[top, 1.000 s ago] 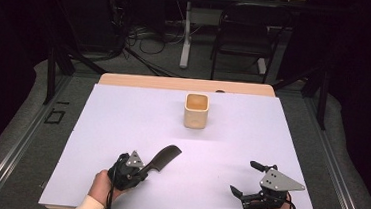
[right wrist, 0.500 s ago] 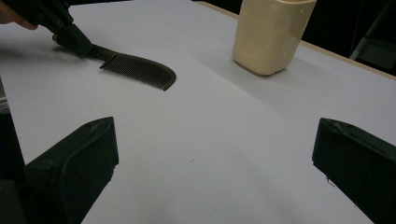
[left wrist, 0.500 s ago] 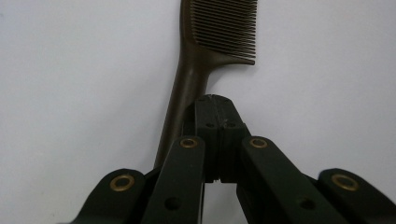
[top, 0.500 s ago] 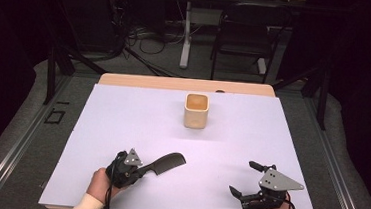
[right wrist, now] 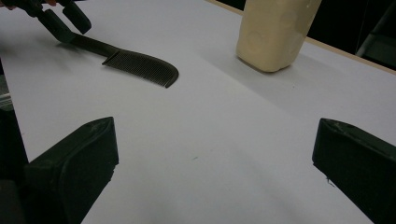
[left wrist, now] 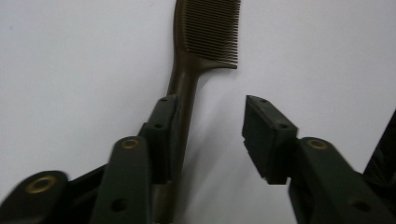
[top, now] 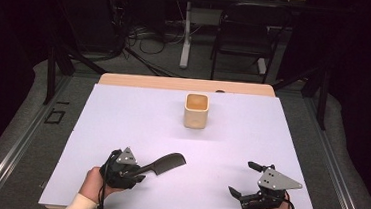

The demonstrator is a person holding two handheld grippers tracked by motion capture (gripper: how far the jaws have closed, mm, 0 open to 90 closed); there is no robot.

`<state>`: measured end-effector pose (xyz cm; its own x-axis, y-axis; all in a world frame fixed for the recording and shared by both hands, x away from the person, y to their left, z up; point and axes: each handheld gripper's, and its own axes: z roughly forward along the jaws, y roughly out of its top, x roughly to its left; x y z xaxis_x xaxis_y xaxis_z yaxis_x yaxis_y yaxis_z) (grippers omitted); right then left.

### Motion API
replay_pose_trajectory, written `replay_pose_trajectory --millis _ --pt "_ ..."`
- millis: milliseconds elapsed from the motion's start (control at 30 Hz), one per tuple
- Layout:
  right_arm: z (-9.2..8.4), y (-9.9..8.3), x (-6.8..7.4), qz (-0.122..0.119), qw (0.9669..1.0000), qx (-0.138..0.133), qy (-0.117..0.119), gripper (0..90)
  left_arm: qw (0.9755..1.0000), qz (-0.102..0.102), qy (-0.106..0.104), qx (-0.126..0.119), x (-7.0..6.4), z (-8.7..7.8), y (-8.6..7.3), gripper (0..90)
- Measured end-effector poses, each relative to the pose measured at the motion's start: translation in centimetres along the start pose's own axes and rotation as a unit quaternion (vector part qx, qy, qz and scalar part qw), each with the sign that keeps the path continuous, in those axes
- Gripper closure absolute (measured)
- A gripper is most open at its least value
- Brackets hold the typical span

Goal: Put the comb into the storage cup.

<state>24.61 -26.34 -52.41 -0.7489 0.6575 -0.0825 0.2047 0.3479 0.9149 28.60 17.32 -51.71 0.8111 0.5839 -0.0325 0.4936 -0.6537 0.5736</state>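
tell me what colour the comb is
Dark brown, nearly black; the comb shows it best in the left gripper view.

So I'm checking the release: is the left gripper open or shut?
Open: the left gripper has just been opening; one pad stands clear of the comb.

Lab-style recording setup: white-covered tabletop (top: 121,124) on grey carpet, black frame posts at 9 and 3 o'clock, tangled cables (top: 138,35) and a black chair (top: 244,39) at 12 o'clock against dark surroundings.
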Motion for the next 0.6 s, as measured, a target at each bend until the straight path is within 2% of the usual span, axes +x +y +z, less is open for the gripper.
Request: replay_pose_trajectory --millis 200,300,367,433,467,600 --pt "-0.1 0.0 0.0 0.003 1.0 -0.003 -0.001 0.0 0.9995 0.003 0.028 0.01 -0.1 -0.6 0.4 25.7" --pt "-0.1 0.0 0.1 0.001 1.0 0.0 -0.003 0.0 0.999 0.004 0.041 0.019 0.0 -0.9 0.5 15.4" --pt "-0.1 0.1 0.0 0.001 1.0 -0.003 -0.004 0.0 0.9985 0.011 0.045 0.031 0.0 -1.1 0.7 13.7" --pt "-0.1 0.1 0.0 0.0 1.0 -0.005 -0.003 0.0 0.9973 0.019 0.052 0.048 0.2 -1.3 0.9 8.2" --pt "-0.1 0.1 0.0 0.0 1.0 -0.005 -0.003 0.0 0.9973 0.019 0.052 0.048 0.2 -1.3 0.9 6.0" --pt "-0.1 0.1 0.0 0.001 1.0 -0.003 0.001 0.0 0.9949 0.027 0.06 0.077 0.5 -1.4 1.7 0.0"
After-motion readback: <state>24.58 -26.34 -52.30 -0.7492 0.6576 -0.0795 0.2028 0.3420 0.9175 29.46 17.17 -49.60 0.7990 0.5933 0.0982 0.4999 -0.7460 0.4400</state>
